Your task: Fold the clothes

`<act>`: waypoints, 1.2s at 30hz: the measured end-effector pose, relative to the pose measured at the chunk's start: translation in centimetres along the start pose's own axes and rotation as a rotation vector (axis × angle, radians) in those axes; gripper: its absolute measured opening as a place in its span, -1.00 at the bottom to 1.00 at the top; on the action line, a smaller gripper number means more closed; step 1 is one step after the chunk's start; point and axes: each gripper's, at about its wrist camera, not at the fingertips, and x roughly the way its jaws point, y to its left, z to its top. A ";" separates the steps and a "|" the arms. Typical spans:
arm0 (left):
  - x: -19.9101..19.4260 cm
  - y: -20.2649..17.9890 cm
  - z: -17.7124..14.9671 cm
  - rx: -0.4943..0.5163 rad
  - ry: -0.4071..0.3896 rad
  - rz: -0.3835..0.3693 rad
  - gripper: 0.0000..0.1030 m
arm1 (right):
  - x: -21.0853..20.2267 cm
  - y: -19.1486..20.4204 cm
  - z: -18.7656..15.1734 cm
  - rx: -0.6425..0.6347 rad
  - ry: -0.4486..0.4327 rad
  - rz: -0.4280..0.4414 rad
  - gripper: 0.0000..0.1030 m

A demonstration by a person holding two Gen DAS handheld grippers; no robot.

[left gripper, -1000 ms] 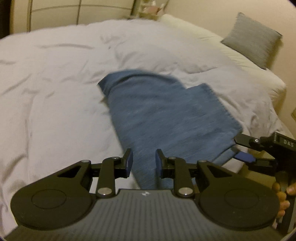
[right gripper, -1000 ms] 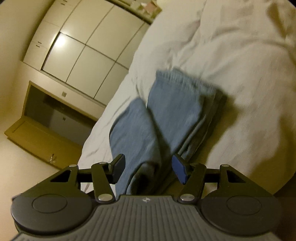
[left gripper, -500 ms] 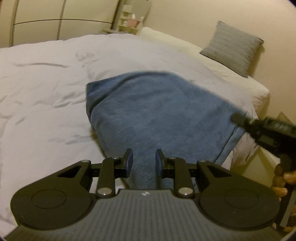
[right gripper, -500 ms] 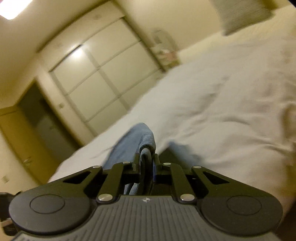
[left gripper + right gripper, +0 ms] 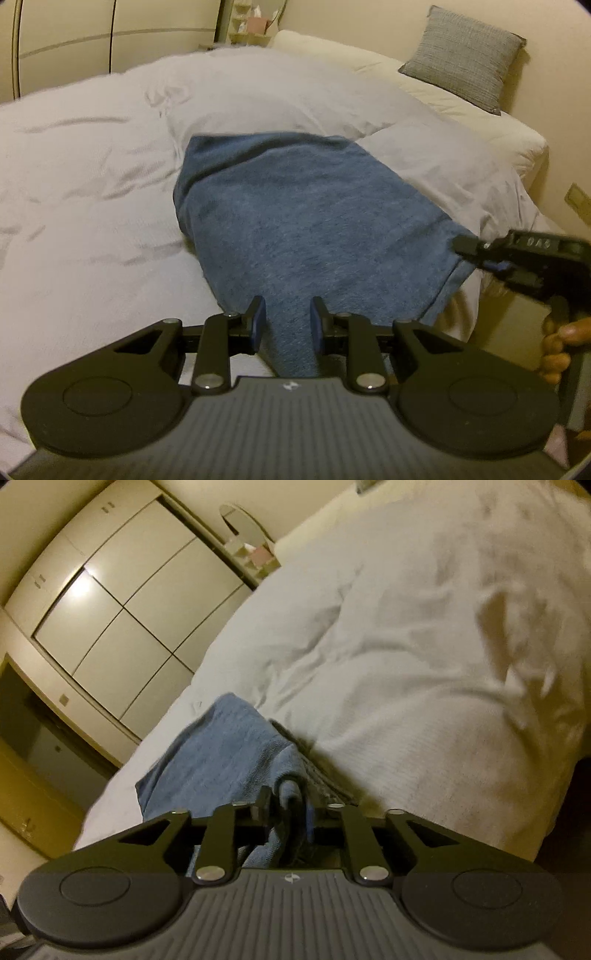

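Blue garment (image 5: pixel 295 221) spread on bed (image 5: pixel 92 221), centre toward 5 o'clock. Left gripper (image 5: pixel 286 328) narrow, cloth between fingers, grip unclear. Right gripper (image 5: pixel 286 812) just opening, bunched edge between fingers.

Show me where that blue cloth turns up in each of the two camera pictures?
Left wrist view: the blue cloth fills the middle, spread on the white duvet.
Right wrist view: the blue cloth sits low, left of centre, bunched.
Shared landmark: the panelled wardrobe doors.
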 end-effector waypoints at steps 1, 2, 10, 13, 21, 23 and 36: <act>-0.3 -0.2 0.0 0.016 -0.004 0.006 -0.61 | -0.7 0.7 0.0 -0.036 -0.024 -0.028 -0.32; -0.5 -0.3 -0.1 0.029 -0.009 0.007 -0.61 | -1.3 1.4 -0.1 -0.071 -0.047 -0.046 -0.31; 2.0 -1.5 -1.2 0.048 0.056 -0.044 -0.63 | 2.3 3.8 -1.5 -0.306 0.011 -0.108 -1.00; 2.7 -1.5 -0.9 0.039 0.068 -0.037 -0.66 | 3.5 2.4 -1.0 -0.244 0.041 -0.106 -1.00; -0.3 -2.2 -0.6 0.020 0.121 0.066 -0.70 | -1.3 3.8 -2.4 -0.219 0.050 -0.094 -0.48; -0.4 -2.5 -0.9 0.010 0.159 0.114 -0.70 | -1.7 4.0 -3.1 -0.231 0.085 -0.107 -0.43; -2.8 -3.7 -2.1 0.026 0.215 0.246 -0.69 | -5.3 5.3 -5.0 -0.267 0.107 -0.122 0.11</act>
